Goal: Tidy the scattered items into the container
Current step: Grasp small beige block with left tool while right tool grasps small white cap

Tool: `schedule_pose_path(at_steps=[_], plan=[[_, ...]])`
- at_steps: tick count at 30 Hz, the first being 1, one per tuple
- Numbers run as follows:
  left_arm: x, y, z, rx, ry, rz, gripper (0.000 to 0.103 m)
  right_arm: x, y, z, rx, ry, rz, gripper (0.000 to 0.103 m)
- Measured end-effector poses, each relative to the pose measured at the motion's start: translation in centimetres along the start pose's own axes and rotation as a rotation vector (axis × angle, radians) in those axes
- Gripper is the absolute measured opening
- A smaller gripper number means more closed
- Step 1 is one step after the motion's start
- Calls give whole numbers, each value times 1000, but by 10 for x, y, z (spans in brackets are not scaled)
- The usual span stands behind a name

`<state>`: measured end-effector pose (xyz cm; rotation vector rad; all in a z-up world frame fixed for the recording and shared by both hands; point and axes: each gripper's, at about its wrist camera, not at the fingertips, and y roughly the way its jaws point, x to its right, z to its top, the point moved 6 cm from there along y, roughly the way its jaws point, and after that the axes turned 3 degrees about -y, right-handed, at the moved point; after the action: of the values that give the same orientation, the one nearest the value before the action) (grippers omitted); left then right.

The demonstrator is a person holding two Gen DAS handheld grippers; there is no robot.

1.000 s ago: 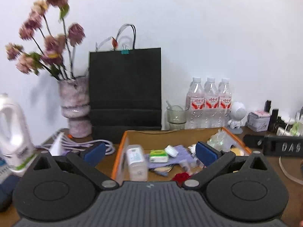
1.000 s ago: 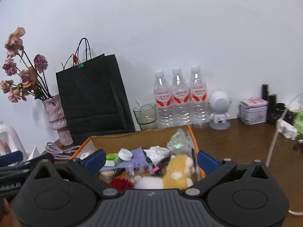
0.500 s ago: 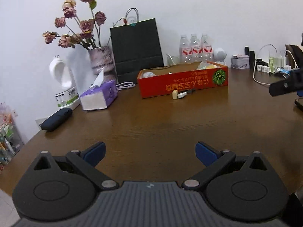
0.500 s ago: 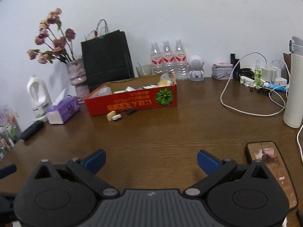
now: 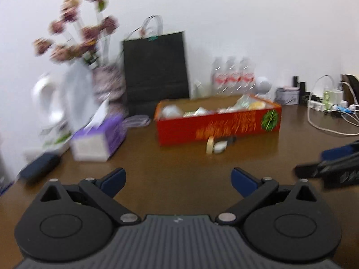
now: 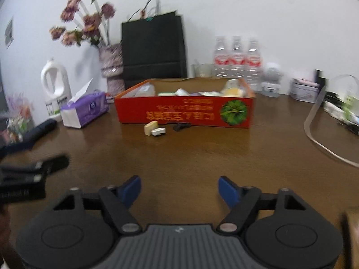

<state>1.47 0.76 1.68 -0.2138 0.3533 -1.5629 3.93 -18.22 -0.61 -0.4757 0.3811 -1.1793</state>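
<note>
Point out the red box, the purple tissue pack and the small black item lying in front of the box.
red box (image 6: 184, 114), right wrist view, on its front wall.
purple tissue pack (image 6: 86, 108), right wrist view, on its side.
small black item (image 6: 180, 126), right wrist view, on its middle.

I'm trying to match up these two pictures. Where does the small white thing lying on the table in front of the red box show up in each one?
Left wrist view: the small white item lies just right of centre, below the red box, beside a beige piece.
Right wrist view: it sits left of centre, below the box.
Shared landmark: the black paper bag behind the box.
</note>
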Motion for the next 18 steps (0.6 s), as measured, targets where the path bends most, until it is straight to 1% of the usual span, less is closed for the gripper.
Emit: schedule_pose_path(at_steps=[1, 2, 4, 5, 7, 8, 10, 12, 13, 14, 15, 16, 18], plan=[[-1, 15, 5, -3, 11, -16, 98, -2, 14, 7, -5, -17, 10, 65], [-2, 28, 9, -12, 16, -29, 95, -3, 30, 16, -4, -38, 22, 65], [-6, 53, 15, -28, 12, -40, 94, -8, 61, 32, 0, -74, 42, 65], [-8, 62, 17, -26, 8, -40, 92, -11, 78, 39, -10, -102, 45, 62], [-13, 76, 20, -24, 4, -36, 91, -17, 110, 51, -31, -158, 32, 58], [-16, 81, 21, -27, -2, -33, 91, -21, 124, 56, -38, -182, 35, 55], [-22, 91, 21, -44, -21, -46, 91, -25, 145, 64, -47, -198, 64, 53], [-22, 99, 22, -56, -27, -85, 91, -28, 159, 69, -59, -189, 103, 53], [-22, 104, 22, -61, -23, -93, 91, -28, 164, 70, -66, -182, 118, 46], [-22, 109, 22, -66, -16, -97, 88, -29, 168, 70, -70, -178, 126, 34], [-20, 115, 22, -73, -11, -101, 86, -29, 170, 70, -72, -173, 136, 25], [-18, 121, 22, -84, -10, -109, 82, -29, 168, 71, -64, -166, 143, 26], [-13, 134, 22, -116, -26, -139, 77, -25, 162, 69, -56, -174, 111, 26]])
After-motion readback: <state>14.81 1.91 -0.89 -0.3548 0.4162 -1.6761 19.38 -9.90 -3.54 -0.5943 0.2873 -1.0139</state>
